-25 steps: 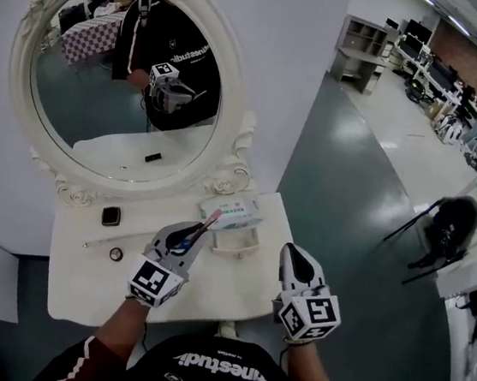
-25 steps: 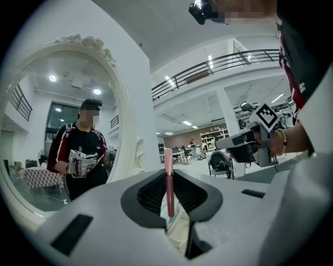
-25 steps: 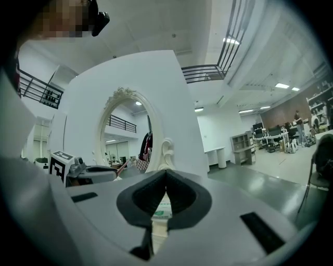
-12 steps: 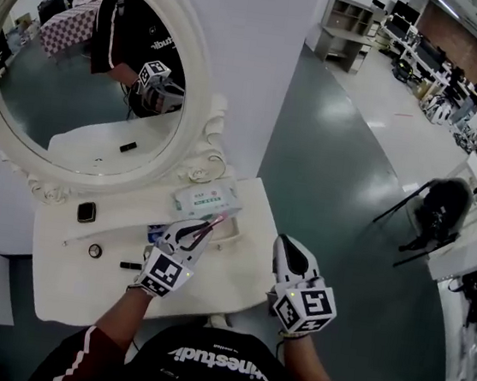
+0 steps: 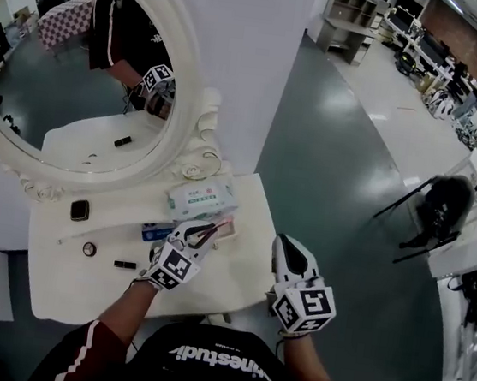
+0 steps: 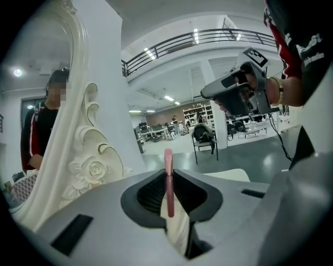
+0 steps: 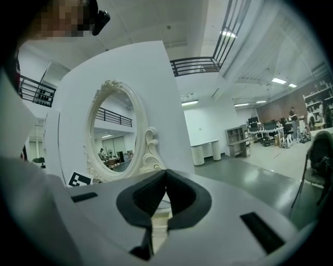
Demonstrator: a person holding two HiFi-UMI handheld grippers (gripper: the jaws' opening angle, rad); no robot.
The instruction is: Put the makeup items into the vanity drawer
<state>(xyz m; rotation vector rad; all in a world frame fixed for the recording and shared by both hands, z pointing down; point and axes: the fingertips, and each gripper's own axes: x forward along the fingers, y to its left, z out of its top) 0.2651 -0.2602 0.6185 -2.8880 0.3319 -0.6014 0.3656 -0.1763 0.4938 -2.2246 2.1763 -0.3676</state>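
Pink and slim, the makeup pencil (image 6: 168, 174) is pinched mid-shaft in the left tool (image 5: 201, 234) above the white surface (image 5: 63, 280), probably light, stiff, slippery; the right tool (image 7: 165, 183) is pressed together, empty.

Left gripper (image 5: 200, 232) pinching pink stick (image 6: 168, 158), right gripper (image 5: 288, 248) closed

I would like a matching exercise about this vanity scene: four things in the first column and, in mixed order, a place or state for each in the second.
Column one
1. pink stick
2. wipes pack
3. right gripper
4. dark square case

Column two
a. jaws together, nothing in them
b. on the tabletop, near its left end
c. clamped in the left gripper
d. white and green, lying by the mirror frame

Pairs: 1-c, 2-d, 3-a, 4-b
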